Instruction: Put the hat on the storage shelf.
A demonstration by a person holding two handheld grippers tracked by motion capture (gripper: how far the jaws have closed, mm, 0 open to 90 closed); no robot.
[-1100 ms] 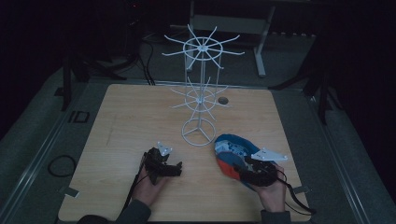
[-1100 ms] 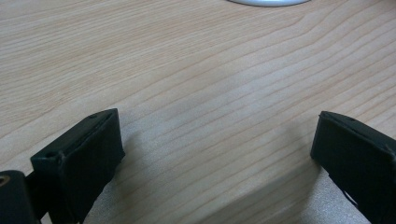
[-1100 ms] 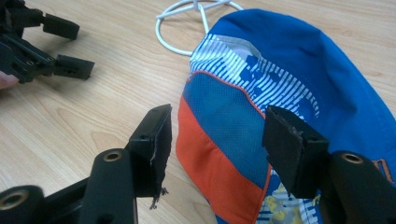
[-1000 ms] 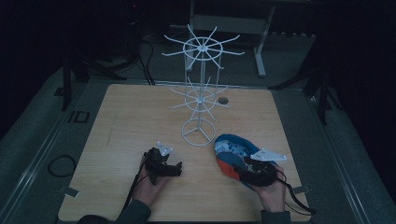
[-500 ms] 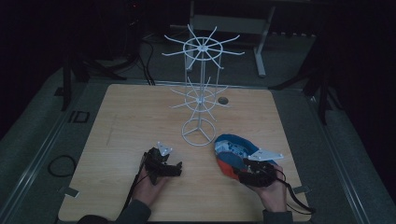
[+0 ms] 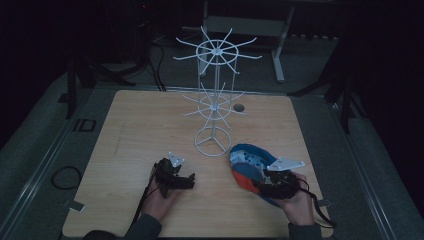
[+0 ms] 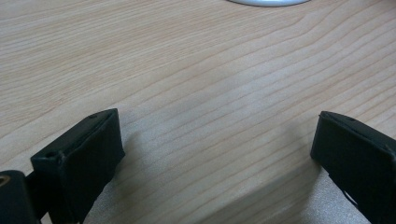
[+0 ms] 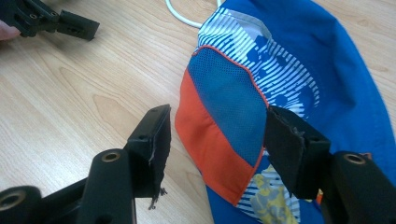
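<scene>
Blue, orange and white-striped fabric makes up a cap (image 6: 248, 162), which is laid on the near right part of the bench (image 6: 150, 125), just in front of the round foot of a white wire rack (image 6: 215, 107). The near edge of the cap is hidden in the high view by the right tongs (image 6: 259, 186) and the hand (image 6: 299, 205) behind them, and in the right gripper view the cap (image 8: 289, 79) is cut off at the right and bottom borders, so its full outline cannot be made out. The right tongs (image 8: 215, 140) are held open low over the cap's orange-and-mesh panel: one jaw is set over the bare wood just beside the fabric, the other over the blue cloth, and nothing is pinched between them. The right hand is laid low at the bench's near edge, its cable trailing behind. The left tongs (image 6: 181, 180) are rested on the wood, well apart from the cap, pointed towards it, with the jaws spread wide over bare bench (image 7: 210, 93), as seen in the left gripper view. The bench is of pale wood grain; a small round hole (image 6: 239, 107) is seen behind the rack. The surrounding room is dark, with cables on the floor (image 6: 45, 150).
</scene>
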